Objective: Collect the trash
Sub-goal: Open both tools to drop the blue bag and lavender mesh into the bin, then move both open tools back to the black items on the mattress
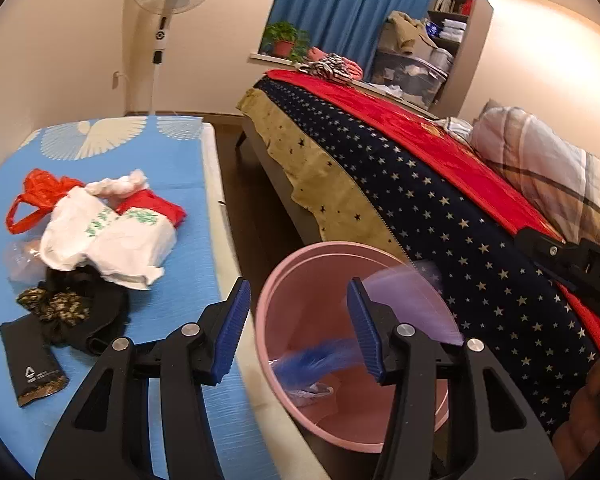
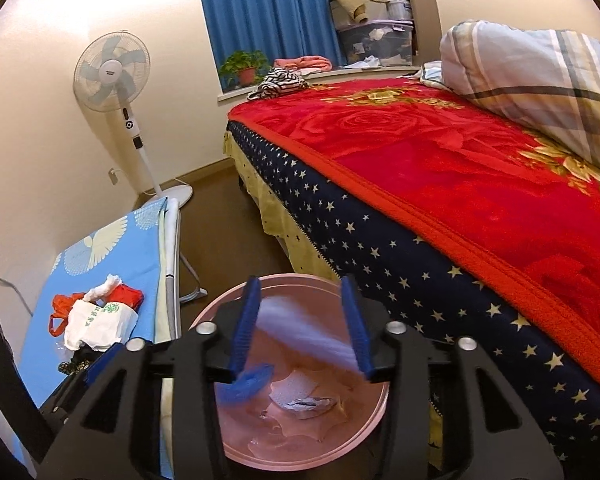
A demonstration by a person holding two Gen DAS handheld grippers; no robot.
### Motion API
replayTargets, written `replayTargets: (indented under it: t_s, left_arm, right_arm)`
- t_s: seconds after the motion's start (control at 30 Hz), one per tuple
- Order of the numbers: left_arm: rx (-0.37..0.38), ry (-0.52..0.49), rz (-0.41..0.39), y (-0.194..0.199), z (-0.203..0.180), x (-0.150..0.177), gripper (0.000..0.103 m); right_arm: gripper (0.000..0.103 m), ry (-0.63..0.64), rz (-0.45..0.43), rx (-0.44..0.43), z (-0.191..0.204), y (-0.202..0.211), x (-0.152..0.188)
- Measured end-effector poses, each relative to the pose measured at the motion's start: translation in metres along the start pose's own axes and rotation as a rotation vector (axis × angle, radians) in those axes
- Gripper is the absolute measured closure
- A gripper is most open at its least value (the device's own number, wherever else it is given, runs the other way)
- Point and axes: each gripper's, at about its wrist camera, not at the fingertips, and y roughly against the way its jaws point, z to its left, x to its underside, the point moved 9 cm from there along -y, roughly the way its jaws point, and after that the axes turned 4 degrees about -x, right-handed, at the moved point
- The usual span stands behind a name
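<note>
Left wrist view. Left gripper has its jaws apart, nothing pressed between the blue ribbed pads. It hangs over the near rim of the pink bin, which stands on the floor between the blue folding table and the bed. A blurred, translucent bag with a blue streak lies in the air just beside the right-hand pad, inside the bin's mouth; blur makes it hard to say whether it touches the pad. A crumpled scrap lies at the bin's bottom. Trash on the table, well to the left of the gripper: white plastic bag with green print, red plastic bag, white tissue wad, black packet.

Right wrist view. Right gripper also stands with jaws apart, directly above the pink bin. The blurred bag crosses the gap between the pads, its blue part low by the left pad; it looks loose, not clamped. A flat white wrapper lies on the bin floor below. The table pile sits off to the left.
</note>
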Motion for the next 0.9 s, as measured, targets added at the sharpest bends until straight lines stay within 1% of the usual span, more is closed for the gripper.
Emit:
replayTargets:
  t_s: [0.2, 0.27, 0.47, 0.67, 0.77, 0.83, 0.9]
  left_arm:
    - [-0.001, -0.001, -0.015, 0.013, 0.005, -0.001, 0.054]
    - [-0.001, 0.009, -0.020, 0.018, 0.008, -0.001, 0.056]
    - [-0.039, 0.013, -0.051, 0.038, 0.026, -0.002, 0.064]
    - [-0.136, 0.062, -0.098, 0.057, 0.069, -0.009, 0.065]
    - [-0.217, 0.103, -0.115, 0.065, 0.098, -0.010, 0.064]
    - [-0.261, 0.129, -0.118, 0.068, 0.116, -0.008, 0.064]
    - [-0.284, 0.161, -0.109, 0.068, 0.132, -0.005, 0.064]
  right_arm:
    - [0.058, 0.005, -0.002, -0.021, 0.007, 0.006, 0.000]
    - [0.058, 0.002, -0.003, -0.031, 0.009, 0.008, 0.001]
    - [0.058, 0.028, 0.009, -0.086, 0.031, 0.010, 0.010]
    - [0.059, 0.049, 0.017, -0.149, 0.060, 0.009, 0.017]
    - [0.059, 0.068, 0.023, -0.190, 0.080, 0.006, 0.022]
    - [0.061, 0.081, 0.030, -0.223, 0.095, 0.003, 0.027]
    - [0.061, 0.092, 0.043, -0.263, 0.111, -0.001, 0.035]
